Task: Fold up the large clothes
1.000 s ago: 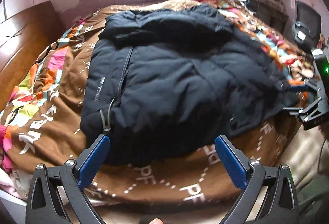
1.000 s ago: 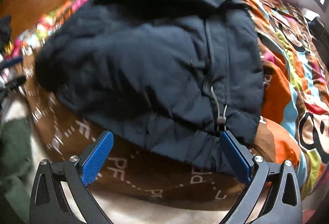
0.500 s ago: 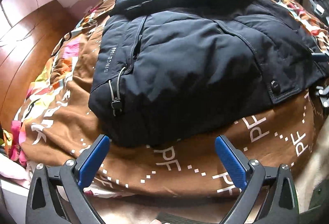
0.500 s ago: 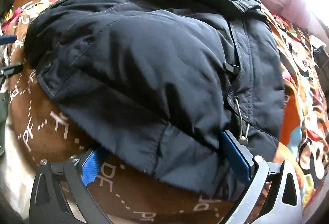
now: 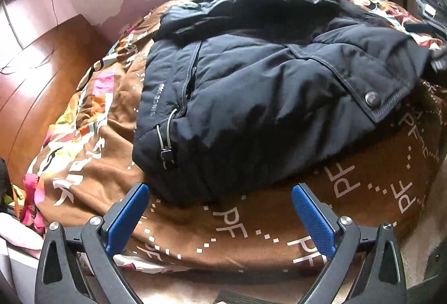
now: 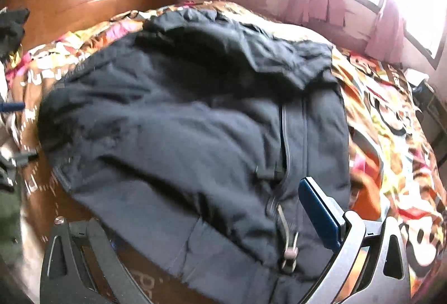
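Right wrist view: the dark jacket (image 6: 195,136) lies on the patterned bedspread (image 6: 391,164), its hem draped between the spread jaws of the right gripper (image 6: 201,223). The left gripper (image 5: 218,209) is released just short of the hem. Risk: a clamp catches bedspread or the toggle cord (image 6: 289,245).

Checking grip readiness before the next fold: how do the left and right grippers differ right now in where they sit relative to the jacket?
The left gripper sits short of the jacket, over bare brown blanket; the right gripper straddles the jacket's hem. Both of the left's blue pads show; only one of the right's pads shows, the other being hidden under fabric. Both are open and aimed at the jacket's near edge.
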Available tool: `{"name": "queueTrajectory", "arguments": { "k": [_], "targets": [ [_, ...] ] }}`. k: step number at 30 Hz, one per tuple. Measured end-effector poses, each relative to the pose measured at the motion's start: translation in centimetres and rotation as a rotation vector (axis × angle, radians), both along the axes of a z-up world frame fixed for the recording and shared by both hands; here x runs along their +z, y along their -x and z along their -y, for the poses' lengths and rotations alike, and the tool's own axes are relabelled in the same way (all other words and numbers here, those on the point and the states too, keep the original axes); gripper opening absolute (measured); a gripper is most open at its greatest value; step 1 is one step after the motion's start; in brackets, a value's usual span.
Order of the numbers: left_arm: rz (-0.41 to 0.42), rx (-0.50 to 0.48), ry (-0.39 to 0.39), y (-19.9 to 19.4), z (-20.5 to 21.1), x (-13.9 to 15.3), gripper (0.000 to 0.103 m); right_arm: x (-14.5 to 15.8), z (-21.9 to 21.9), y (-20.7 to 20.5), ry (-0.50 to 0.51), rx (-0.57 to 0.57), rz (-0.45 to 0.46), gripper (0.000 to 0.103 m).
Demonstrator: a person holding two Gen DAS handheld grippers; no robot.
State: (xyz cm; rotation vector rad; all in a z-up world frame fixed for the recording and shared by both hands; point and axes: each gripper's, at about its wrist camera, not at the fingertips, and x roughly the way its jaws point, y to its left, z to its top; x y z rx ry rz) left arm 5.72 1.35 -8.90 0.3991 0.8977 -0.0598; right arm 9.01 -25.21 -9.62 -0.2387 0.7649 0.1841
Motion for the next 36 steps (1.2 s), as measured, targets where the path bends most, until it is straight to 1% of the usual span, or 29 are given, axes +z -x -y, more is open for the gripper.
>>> {"name": "queueTrajectory", "arguments": {
  "k": [3,8,10,12,14,16,17,19,20,21,25,26,29,31,32,34,35,36],
  "targets": [
    [0.043,-0.01,0.008,0.6,0.0,0.7,0.103,1.6,-0.2,-1.6,-0.038,0.013,0.001,0.101],
    [0.099,-0.058,0.058,1.3,0.0,1.9,0.103,3.8,1.0,-4.6,-0.172,0.004,-0.021,0.101],
    [0.133,-0.067,0.057,1.5,0.2,2.3,0.103,4.4,1.2,-5.1,-0.201,0.008,-0.011,0.101],
    [0.175,-0.077,0.039,1.5,0.7,2.6,0.103,5.1,1.1,-5.5,-0.198,0.012,0.006,0.101],
    [0.183,-0.119,0.023,1.3,1.6,2.7,0.103,5.9,0.8,-6.0,-0.185,0.02,0.027,0.101],
    [0.199,-0.144,-0.021,1.1,2.6,2.4,0.103,6.6,0.5,-6.4,-0.179,0.025,0.049,0.101],
    [0.213,-0.146,-0.062,0.9,3.3,2.2,0.103,7.1,0.4,-6.7,-0.178,0.025,0.059,0.101],
    [0.268,-0.123,-0.169,0.4,4.5,1.8,0.103,7.6,0.4,-7.2,-0.188,0.021,0.067,0.101],
    [0.289,-0.107,-0.204,-0.1,4.8,1.6,0.103,7.8,0.4,-7.4,-0.198,0.02,0.071,0.101],
    [0.29,-0.099,-0.209,-0.4,4.9,1.5,0.103,8.0,0.4,-7.5,-0.204,0.02,0.071,0.101],
    [0.221,-0.072,-0.21,-2.9,4.6,1.1,0.103,8.0,0.7,-7.8,-0.226,0.015,0.065,0.101],
    [0.213,-0.064,-0.198,-3.4,4.2,1.1,0.103,7.9,0.7,-7.7,-0.227,0.014,0.066,0.101],
    [0.183,-0.031,-0.153,-4.4,3.0,1.2,0.103,7.6,0.4,-7.3,-0.196,0.024,0.074,0.101],
    [0.18,-0.015,-0.147,-5.0,2.3,1.3,0.102,7.7,-0.1,-7.2,-0.168,0.038,0.077,0.101],
    [0.183,-0.005,-0.161,-5.2,2.0,1.3,0.1,7.8,-0.4,-7.0,-0.138,0.047,0.091,0.101],
    [0.185,0.015,-0.19,-5.8,1.5,1.2,0.089,8.0,-0.8,-6.8,-0.102,0.054,0.11,0.101],
    [0.185,0.019,-0.197,-6.1,1.3,1.3,0.087,8.0,-1.0,-6.7,-0.089,0.056,0.116,0.101],
    [0.194,0.021,-0.201,-6.1,1.2,1.4,0.082,8.2,-1.0,-6.6,-0.087,0.058,0.118,0.101]
  ]
}}
